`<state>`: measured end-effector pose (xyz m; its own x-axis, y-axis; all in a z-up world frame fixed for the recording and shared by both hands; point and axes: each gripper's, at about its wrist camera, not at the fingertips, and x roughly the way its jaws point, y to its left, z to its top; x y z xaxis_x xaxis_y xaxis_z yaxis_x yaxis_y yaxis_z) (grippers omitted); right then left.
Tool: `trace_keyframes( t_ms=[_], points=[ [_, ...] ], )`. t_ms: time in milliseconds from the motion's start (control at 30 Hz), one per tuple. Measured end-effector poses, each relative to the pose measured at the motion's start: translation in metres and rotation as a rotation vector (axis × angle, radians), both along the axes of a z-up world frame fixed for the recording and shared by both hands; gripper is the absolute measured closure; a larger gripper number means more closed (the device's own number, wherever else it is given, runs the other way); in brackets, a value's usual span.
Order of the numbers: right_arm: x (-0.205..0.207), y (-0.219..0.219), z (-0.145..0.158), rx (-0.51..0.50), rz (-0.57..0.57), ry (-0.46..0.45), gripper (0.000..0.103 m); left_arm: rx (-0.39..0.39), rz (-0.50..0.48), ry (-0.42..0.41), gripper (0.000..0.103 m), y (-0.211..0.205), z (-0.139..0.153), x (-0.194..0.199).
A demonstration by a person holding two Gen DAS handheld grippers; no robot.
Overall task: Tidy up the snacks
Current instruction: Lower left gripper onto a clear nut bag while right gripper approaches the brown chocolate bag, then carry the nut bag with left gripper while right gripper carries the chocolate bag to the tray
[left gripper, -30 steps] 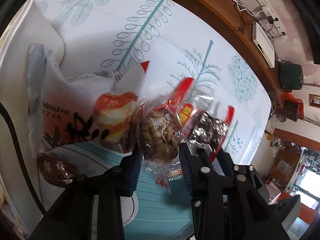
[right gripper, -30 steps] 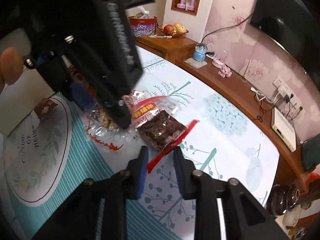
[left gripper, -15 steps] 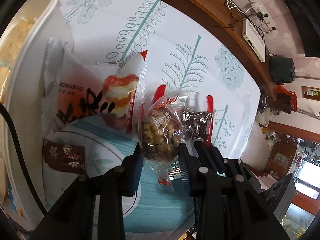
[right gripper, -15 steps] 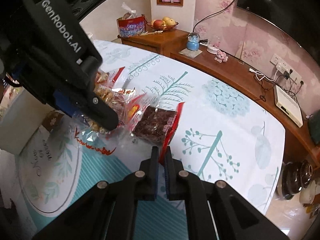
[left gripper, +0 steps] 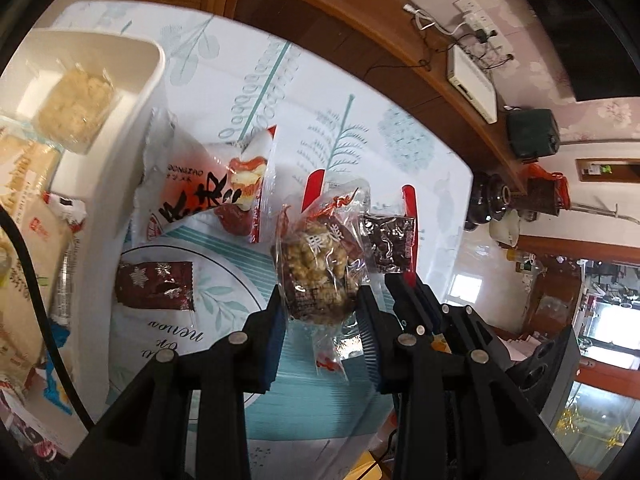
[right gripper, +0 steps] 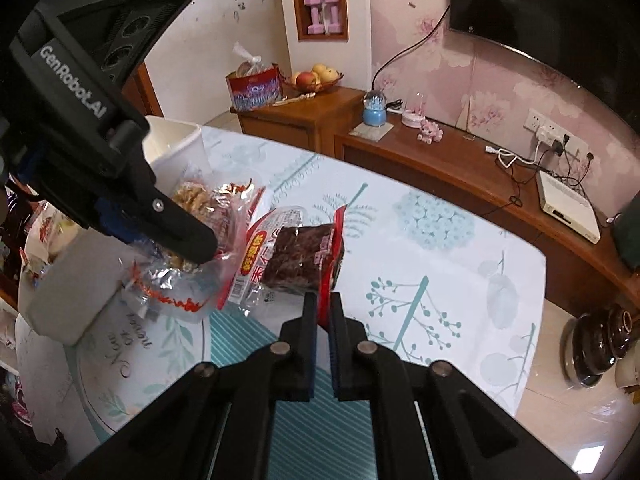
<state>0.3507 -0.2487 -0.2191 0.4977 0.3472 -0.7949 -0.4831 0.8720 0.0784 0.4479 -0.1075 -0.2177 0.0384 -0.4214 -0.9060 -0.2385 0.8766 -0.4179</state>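
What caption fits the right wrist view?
Right gripper pinches the dark snack packet by its red edge; left gripper holds the walnut snack bag.

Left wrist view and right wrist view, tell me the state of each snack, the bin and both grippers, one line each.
Left gripper: shut on nut brittle packet, lifted.
Right gripper: shut on dark snack packet by its red edge.
White rice-cracker bag: lying on table.
Brown snowflake packet: lying flat.
White bin: holding snacks.

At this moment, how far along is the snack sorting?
Done: several packets already lie in the cream bin. In hand: left gripper holds the walnut-cake packet, right gripper pinches the dark date packet. Left: the white-and-orange bag and brown snowflake wrapper on the table.
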Motion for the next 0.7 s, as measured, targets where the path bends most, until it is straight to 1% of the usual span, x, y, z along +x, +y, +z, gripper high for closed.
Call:
trace_keyframes(
  t_ms=[200, 367, 500, 700],
  points=[
    [-0.01, 0.006, 0.025, 0.028, -0.008, -0.041, 0.099, 0.004, -0.031, -0.059, 0.07, 0.011, 0.031, -0.011],
    [-0.02, 0.018, 0.047, 0.067, -0.011, -0.073, 0.099, 0.048, -0.053, -0.127, 0.07, 0.029, 0.06, -0.022],
    [-0.023, 0.031, 0.06, 0.083, -0.008, -0.089, 0.099, 0.064, -0.023, -0.165, 0.07, 0.061, 0.078, -0.04],
    [-0.029, 0.058, 0.079, 0.117, 0.002, -0.111, 0.099, 0.073, 0.021, -0.195, 0.07, 0.104, 0.088, -0.061]
  ],
)
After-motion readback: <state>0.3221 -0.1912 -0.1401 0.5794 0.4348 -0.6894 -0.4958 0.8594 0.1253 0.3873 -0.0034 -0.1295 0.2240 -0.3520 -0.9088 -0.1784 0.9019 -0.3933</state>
